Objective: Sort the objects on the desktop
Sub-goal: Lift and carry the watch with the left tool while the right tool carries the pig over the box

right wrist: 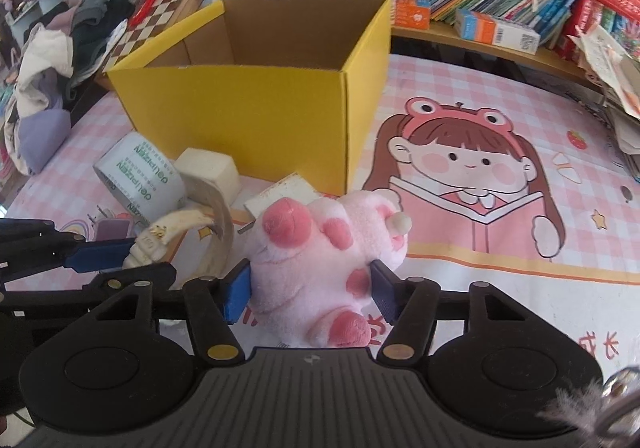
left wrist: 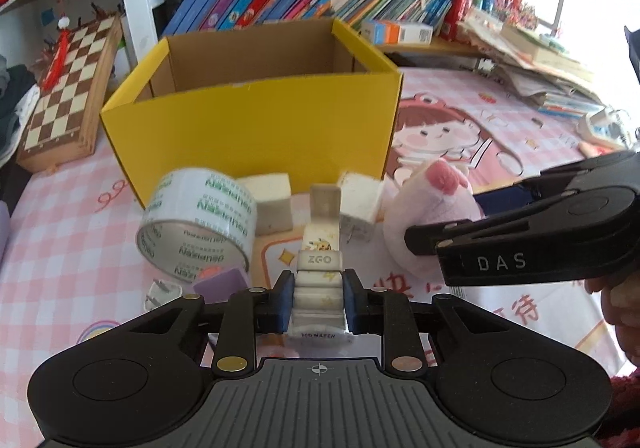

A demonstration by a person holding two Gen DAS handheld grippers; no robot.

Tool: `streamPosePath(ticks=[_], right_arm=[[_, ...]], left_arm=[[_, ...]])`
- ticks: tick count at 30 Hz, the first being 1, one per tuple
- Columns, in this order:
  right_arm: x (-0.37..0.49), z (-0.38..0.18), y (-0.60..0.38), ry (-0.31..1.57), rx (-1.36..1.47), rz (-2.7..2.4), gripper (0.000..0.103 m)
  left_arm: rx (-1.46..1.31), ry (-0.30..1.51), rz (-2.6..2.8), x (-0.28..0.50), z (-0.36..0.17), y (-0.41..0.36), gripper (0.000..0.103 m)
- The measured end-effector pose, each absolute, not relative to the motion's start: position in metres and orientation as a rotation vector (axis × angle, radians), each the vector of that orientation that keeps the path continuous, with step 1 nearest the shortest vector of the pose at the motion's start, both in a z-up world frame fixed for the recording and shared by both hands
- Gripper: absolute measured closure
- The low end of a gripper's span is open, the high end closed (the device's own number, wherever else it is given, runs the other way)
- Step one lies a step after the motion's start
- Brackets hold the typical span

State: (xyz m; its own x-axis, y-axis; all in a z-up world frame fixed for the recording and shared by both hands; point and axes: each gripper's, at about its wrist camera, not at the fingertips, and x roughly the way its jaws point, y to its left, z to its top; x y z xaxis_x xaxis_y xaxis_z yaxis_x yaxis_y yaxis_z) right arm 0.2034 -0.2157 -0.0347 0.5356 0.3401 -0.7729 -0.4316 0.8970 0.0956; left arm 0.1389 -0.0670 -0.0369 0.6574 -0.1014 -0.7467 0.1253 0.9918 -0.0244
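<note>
- Left gripper (left wrist: pixel 318 300): jaws closed on the strap of a white child's watch (left wrist: pixel 319 248), just above its face. The watch lies on the table (left wrist: pixel 500 184) in front of the yellow box (left wrist: pixel 256 128).
- Watch, judged: light, with a floppy strap that will dangle. The hold near the case looks sound; the smooth plastic could slip.
- Right gripper (right wrist: pixel 312 288): jaws pressed into both flanks of the pink plush toy (right wrist: pixel 316 248), which sits on the table just right of the watch.
- Plush, judged: very light, soft, not fragile; the pile compresses, so a mid-body grip suits it.
- Yellow box: open top, upright; the visible interior shows bare cardboard, floor hidden.
- Tape roll (left wrist: pixel 196 220), two white blocks (left wrist: pixel 272 204) and a plug (left wrist: pixel 158 294) wait on the table beside the box.
</note>
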Motion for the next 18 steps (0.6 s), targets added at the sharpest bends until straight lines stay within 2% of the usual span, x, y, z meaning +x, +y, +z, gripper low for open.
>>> streamPosePath(ticks=[18], right_arm=[[0.154, -0.017, -0.222, 0.851, -0.083, 0.411, 0.043]], left_arm=[[-0.007, 0.730, -0.163, 0.108, -0.006, -0.055, 0.079]])
